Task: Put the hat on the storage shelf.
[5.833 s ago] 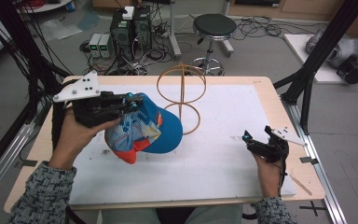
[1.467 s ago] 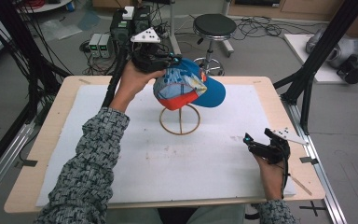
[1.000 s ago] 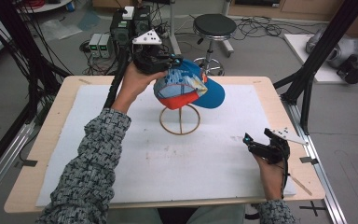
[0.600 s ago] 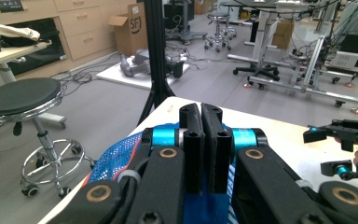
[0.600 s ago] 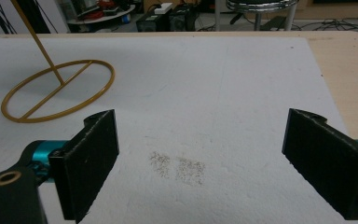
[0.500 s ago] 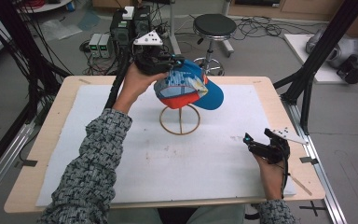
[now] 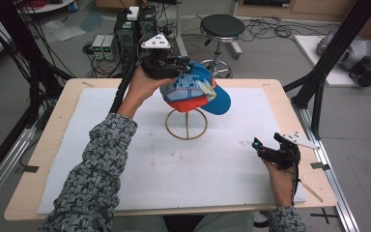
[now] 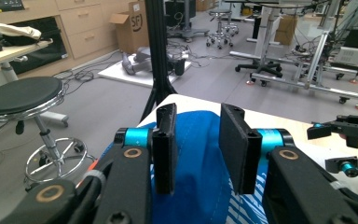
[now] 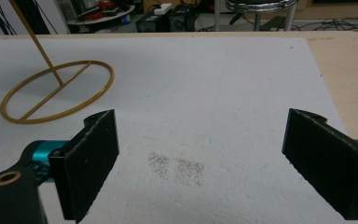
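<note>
A blue cap (image 7: 198, 89) with an orange and white patterned panel sits over the top of a gold wire stand (image 7: 187, 124) at the middle back of the table. My left gripper (image 7: 181, 65) is at the cap's back left, shut on its blue crown. In the left gripper view the blue cap fabric (image 8: 196, 158) fills the narrow gap of the left gripper (image 8: 200, 135). My right gripper (image 7: 265, 150) rests low at the table's right front, open and holding nothing. The right gripper view shows the right gripper (image 9: 200, 158) wide apart over the white mat, with the stand's base ring (image 9: 56, 91) far left.
A white mat (image 7: 140, 159) covers most of the wooden table (image 7: 53, 145). Black frame posts (image 7: 319, 72) rise at the right edge. A stool (image 7: 222, 29) and electronics boxes stand on the floor behind. A faint stain (image 9: 177, 168) marks the mat.
Since 5.8 s ago my left gripper has carried the cap from the table's left up onto the stand's top. Over the last second it barely moves. The right gripper stays still.
</note>
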